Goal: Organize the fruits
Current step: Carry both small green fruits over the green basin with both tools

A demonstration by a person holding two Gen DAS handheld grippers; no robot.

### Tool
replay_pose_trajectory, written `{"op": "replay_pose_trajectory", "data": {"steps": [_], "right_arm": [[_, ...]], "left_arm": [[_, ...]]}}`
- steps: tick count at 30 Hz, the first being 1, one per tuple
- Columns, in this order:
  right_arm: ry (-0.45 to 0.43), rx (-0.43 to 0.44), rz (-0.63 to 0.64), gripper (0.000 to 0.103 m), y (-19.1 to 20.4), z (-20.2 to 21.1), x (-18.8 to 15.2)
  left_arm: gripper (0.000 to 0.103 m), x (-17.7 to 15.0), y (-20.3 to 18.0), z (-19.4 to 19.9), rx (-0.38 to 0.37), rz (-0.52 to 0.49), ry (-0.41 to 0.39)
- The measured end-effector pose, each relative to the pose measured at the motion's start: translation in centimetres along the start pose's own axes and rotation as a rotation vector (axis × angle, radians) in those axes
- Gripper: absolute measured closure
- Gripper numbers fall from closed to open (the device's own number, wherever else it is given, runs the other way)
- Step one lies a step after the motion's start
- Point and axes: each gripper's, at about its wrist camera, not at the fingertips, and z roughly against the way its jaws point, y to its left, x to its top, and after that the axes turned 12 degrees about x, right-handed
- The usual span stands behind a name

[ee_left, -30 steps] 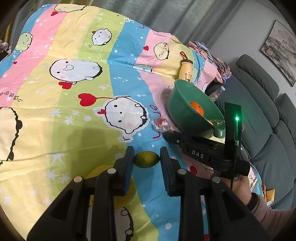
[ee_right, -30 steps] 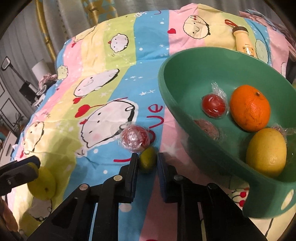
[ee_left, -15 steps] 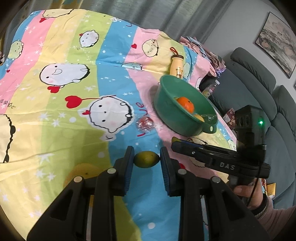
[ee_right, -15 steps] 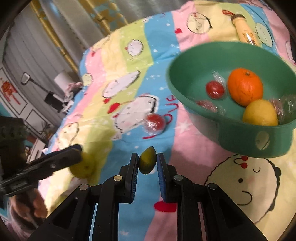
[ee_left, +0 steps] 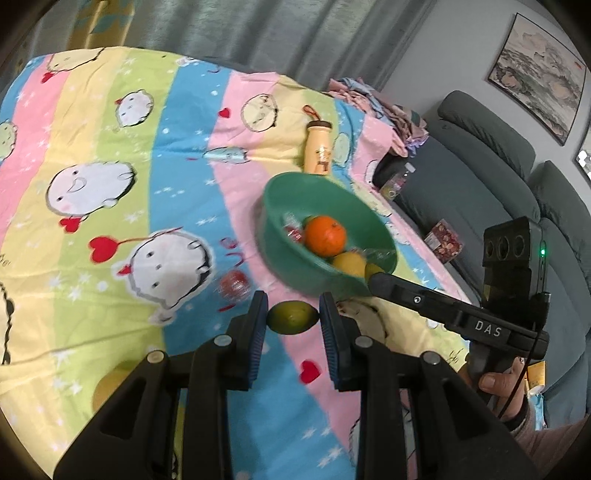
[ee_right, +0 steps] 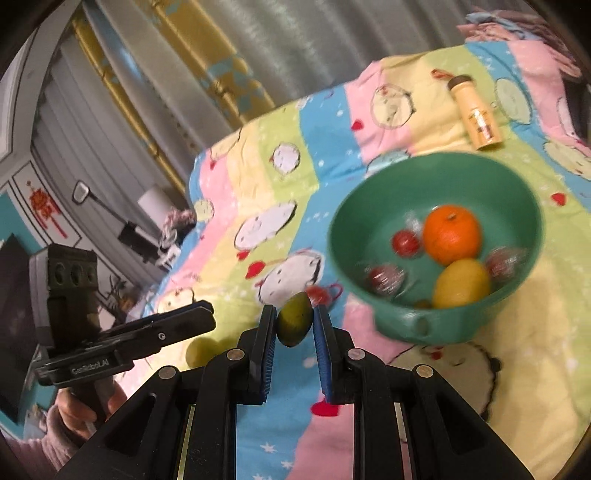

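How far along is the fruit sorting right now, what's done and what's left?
Done: the green bowl already holds an orange, a yellow lemon and some wrapped red pieces. In hand: the left gripper and the right gripper each clamp a green lime, not yet over the bowl. Left: both limes, plus one wrapped red piece lying on the bedsheet.

A home living room. A table covered by a cartoon-print sheet (ee_left: 110, 155) is the centre: just to its right stands a grey sofa (ee_left: 491, 155) under a framed landscape painting (ee_left: 535, 70), and behind it hang grey curtains (ee_left: 258, 33).
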Motion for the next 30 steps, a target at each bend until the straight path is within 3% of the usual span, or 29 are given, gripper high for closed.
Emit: {"op": "replay_pose_trajectory", "data": {"steps": [14, 19, 30], "right_arm": [[-0.208, 0.002, -0.075, 0.081, -5.9, 5.4, 4.5], [-0.210, 0.026, -0.092, 0.081, -7.4, 4.4, 5.0], [-0.158, -0.009, -0.113, 0.081, -9.4, 3.1, 4.1]], "left_arm": [[0.075, 5.1, -5.0, -4.9, -0.074, -0.027, 0.009], [0.075, 6.0, -5.7, -7.2, -0.072, -0.027, 0.034], [0.075, 6.1, -7.3, -10.7, -0.027, -0.074, 0.085]]}}
